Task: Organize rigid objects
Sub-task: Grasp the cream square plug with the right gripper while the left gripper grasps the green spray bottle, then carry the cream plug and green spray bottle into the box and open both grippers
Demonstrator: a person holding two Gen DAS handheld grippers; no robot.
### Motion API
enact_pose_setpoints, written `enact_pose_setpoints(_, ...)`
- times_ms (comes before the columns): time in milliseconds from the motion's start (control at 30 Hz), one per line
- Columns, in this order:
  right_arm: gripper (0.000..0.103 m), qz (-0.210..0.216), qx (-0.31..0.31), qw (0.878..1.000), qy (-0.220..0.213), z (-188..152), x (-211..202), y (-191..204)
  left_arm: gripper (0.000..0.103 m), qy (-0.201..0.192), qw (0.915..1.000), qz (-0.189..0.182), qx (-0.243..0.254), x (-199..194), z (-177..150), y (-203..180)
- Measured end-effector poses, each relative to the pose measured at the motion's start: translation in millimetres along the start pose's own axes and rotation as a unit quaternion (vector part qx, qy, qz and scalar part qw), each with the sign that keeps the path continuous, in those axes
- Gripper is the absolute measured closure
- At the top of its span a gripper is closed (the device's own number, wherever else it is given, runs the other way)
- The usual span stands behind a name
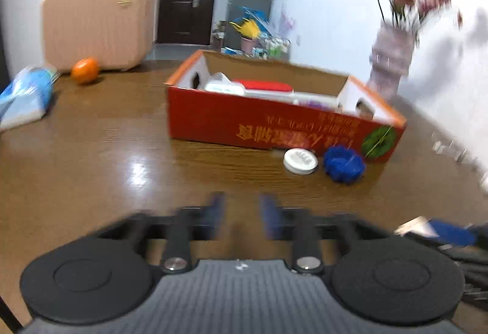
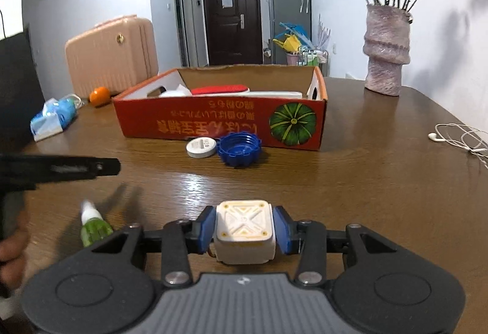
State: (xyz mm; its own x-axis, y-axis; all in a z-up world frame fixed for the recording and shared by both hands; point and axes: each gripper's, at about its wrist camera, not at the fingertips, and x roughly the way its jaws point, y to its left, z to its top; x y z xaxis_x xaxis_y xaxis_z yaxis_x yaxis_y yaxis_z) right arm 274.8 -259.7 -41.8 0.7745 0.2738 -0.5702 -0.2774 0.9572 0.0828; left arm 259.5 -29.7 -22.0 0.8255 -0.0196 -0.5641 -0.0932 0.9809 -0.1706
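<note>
A white cube (image 2: 244, 228) is clamped in the right gripper (image 2: 244, 230) jaws — the left gripper (image 1: 241, 213) jaws are parted, nothing held, above the tabletop (image 1: 91, 157).

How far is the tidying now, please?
Done: several items already lie in the red box. In hand: the right gripper is clamped on a white cube. Left: the white lid, blue cap and green bottle wait on the table; the left gripper holds nothing.
</note>
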Motion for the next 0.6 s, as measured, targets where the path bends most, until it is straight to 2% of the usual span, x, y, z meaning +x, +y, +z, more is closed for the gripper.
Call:
enact_pose_setpoints(33,0.063,-0.001,0.000,1.000,-0.005,-0.9,-6.6,0.6,0.009,-0.012,0.9991,0.009,-0.039,-20.7,-6.3,3.7)
enact_pose_setpoints(67,0.063,0.000,-0.004,1.000,-0.013,-1.9,-13.9,1.7,0.013,-0.017,0.9967,0.023,-0.076,-38.6,-16.4,3.7)
enact_pose_setpoints(100,0.063,0.004,-0.010,1.000,-0.021,-2.7,-21.3,1.5,0.015,-0.005,0.9957,0.022,-0.090,-48.7,-25.3,-1.1)
enact_pose_setpoints(133,0.063,0.006,-0.011,1.000,-0.025,-3.0,-25.8,0.7,0.018,0.015,0.9961,0.012,-0.086,-51.6,-32.3,-8.3)
enact_pose_setpoints(167,0.063,0.007,-0.012,1.000,-0.027,-3.7,-28.6,-0.7,0.025,0.035,0.9964,0.006,-0.078,-49.6,-38.3,-18.1)
enact_pose_setpoints(267,0.061,0.004,-0.012,1.000,-0.019,-5.8,-26.0,-4.8,0.029,0.048,0.9949,0.040,-0.079,-35.9,-47.4,-33.7)
enact_pose_setpoints(300,0.058,0.002,-0.013,1.000,-0.015,-6.8,-24.8,-6.6,0.029,0.056,0.9941,0.047,-0.080,-29.8,-49.2,-35.1)
enact_pose_setpoints(333,0.049,0.003,-0.013,1.000,-0.013,-7.9,-24.2,-9.2,0.034,0.058,0.9942,0.052,-0.074,-25.9,-50.9,-37.0)
enact_pose_setpoints(367,0.045,0.006,-0.011,1.000,-0.015,-8.9,-23.9,-11.9,0.050,0.047,0.9952,0.061,-0.061,-26.3,-51.2,-40.0)
enact_pose_setpoints(400,0.043,0.011,-0.011,1.000,-0.016,-9.5,-23.5,-15.0,0.055,0.046,0.9956,0.060,-0.055,-25.2,-51.4,-39.2)
enact_pose_setpoints(433,0.043,0.015,-0.013,1.000,-0.015,-9.8,-22.3,-17.0,0.069,0.050,0.9962,0.048,-0.052,-23.4,-50.2,-37.3)
enact_pose_setpoints(600,0.043,0.037,-0.021,0.999,-0.007,-6.9,-10.4,-15.7,0.072,0.051,0.9984,0.024,0.000,-16.9,-47.5,-21.7)
